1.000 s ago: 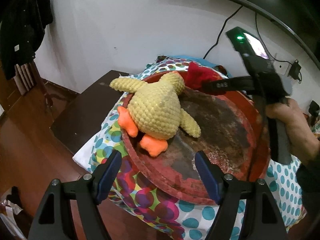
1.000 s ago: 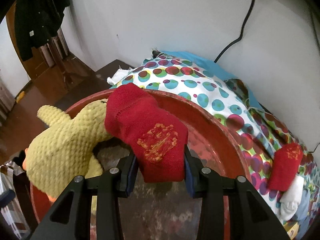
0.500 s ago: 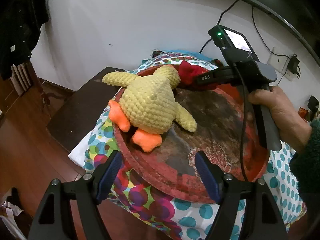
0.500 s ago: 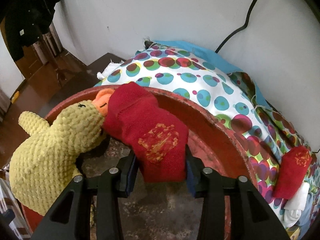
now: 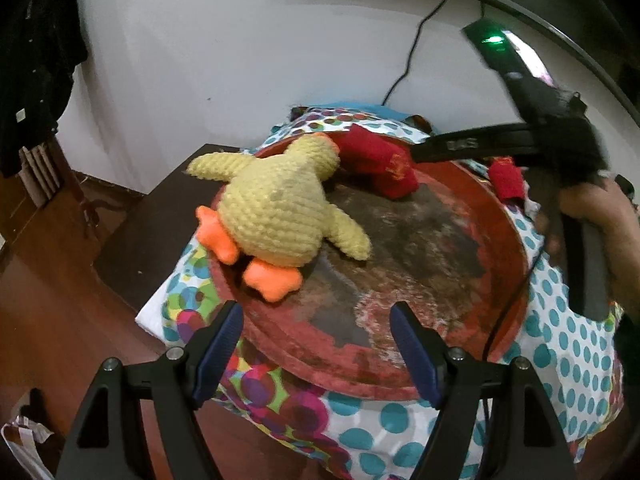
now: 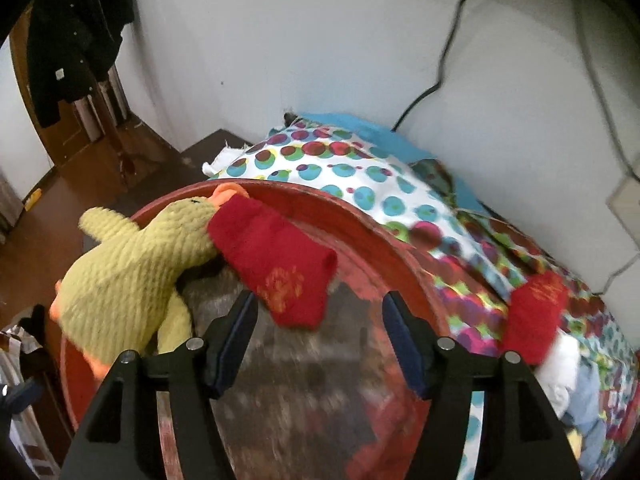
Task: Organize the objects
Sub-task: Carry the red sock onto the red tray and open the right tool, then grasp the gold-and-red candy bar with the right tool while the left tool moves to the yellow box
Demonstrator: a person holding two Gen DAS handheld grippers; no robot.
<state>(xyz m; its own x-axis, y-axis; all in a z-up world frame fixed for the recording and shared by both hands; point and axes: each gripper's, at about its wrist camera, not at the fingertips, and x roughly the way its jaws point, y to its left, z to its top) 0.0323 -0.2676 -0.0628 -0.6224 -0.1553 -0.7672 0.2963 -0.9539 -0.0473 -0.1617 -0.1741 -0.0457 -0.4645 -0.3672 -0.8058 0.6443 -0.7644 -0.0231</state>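
A yellow plush duck [image 6: 120,276] is seen lying in the round red tray [image 6: 384,240], ahead and to the left of the right gripper [image 6: 320,316]. Just beyond the gripper's tips, a red sock [image 6: 276,264] is laid in the tray, touching the duck's head. The right gripper's jaws are opening; the sock is touched by neither pad. To the right of the gripper, outside the tray, a second red sock [image 6: 534,316] is left on the polka-dot cloth [image 6: 360,180]. The left gripper [image 5: 316,340] is held wide apart over the tray's near rim, with nothing gripped.
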